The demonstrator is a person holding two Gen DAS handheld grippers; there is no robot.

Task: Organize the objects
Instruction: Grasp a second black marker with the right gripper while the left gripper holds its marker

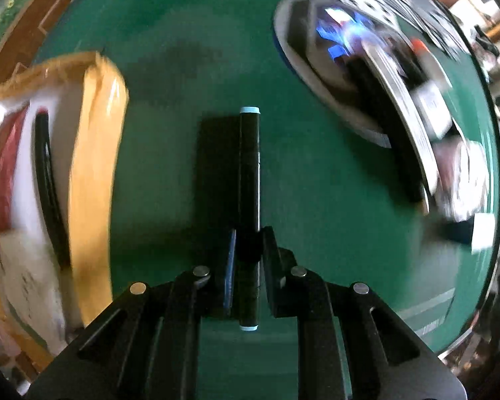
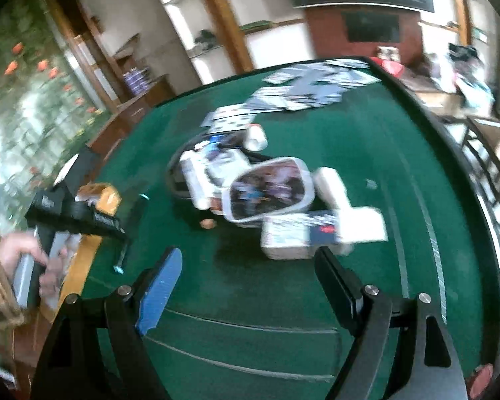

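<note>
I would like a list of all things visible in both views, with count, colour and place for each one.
marker: one, black with light blue ends, held above the table
table: one, green top
yellow box: one, yellow, at the table's edge beside the left gripper, some items inside, too blurred to name
pile of packs: several, mostly white, middle of the table, blurred
cards: many, white and dark, spread at the far side of the table
shelves: wooden and white, behind the table
left gripper: black, shut on the marker
right gripper: black with one blue pad, open, nothing between its fingers
hand: one, holds the left gripper
</note>
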